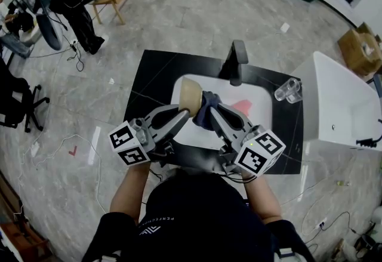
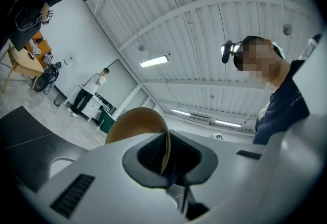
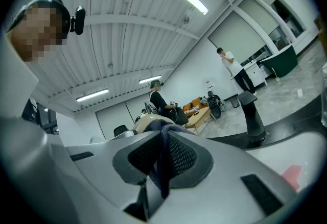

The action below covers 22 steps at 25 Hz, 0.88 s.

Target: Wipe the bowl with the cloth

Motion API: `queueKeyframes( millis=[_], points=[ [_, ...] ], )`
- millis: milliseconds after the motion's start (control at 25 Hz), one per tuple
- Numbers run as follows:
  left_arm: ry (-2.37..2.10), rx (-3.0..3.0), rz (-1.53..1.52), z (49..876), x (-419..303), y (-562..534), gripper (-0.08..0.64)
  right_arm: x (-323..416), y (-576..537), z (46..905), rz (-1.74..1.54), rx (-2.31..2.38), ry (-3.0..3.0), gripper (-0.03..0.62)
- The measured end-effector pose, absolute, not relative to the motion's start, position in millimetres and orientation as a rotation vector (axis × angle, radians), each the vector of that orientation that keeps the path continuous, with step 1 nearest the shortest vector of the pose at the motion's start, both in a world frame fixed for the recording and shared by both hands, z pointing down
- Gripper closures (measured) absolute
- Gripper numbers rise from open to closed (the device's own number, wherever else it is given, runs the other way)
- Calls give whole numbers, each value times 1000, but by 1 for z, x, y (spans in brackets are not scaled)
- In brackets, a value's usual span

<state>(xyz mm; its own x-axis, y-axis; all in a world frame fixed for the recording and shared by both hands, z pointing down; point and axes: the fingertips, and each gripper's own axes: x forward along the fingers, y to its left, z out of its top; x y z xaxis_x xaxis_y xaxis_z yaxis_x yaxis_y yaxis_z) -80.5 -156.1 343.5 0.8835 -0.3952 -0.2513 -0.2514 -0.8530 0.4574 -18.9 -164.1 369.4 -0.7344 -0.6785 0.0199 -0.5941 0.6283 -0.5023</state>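
Evidently mid-wipe — left gripper [image 1: 184, 115] clamped on the bowl [image 1: 190, 97] rim, right gripper [image 1: 210, 114] pinching the cloth [image 1: 205, 105] at the bowl's three o'clock — wiping seemingly unfinished.

The sink [image 1: 258, 119] is set into the counter [image 1: 156, 79]. The faucet [image 1: 237, 61] stands behind the sink, toward the counter's far edge. Glasses [image 1: 287, 90] sit near the counter's far right corner. Above the sink's left part, the left tongs [image 1: 184, 114] grip the bowl [image 1: 190, 96]. Just to the right, the right tongs [image 1: 210, 113] grip the cloth [image 1: 206, 107], which touches the bowl.
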Motion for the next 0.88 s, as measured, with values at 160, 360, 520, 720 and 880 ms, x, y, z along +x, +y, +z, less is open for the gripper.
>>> queueKeyframes(
  millis=[160, 360, 520, 720, 880],
  points=[
    [-524, 2657, -423, 349, -79, -158, 541, -15, -165, 370, -725, -1069, 2671, 534],
    [-576, 2674, -366, 354, -77, -162, 541, -11, -166, 371, -720, -1096, 2663, 534],
    [-592, 2676, -344, 357, -76, -164, 541, -8, -168, 372, -719, -1109, 2655, 534],
    [-663, 2702, -252, 364, -78, -165, 541, -9, -168, 370, -718, -1126, 2649, 534],
    [-724, 2734, -146, 373, -77, -166, 541, -8, -169, 369, -720, -1130, 2636, 534]
  ],
)
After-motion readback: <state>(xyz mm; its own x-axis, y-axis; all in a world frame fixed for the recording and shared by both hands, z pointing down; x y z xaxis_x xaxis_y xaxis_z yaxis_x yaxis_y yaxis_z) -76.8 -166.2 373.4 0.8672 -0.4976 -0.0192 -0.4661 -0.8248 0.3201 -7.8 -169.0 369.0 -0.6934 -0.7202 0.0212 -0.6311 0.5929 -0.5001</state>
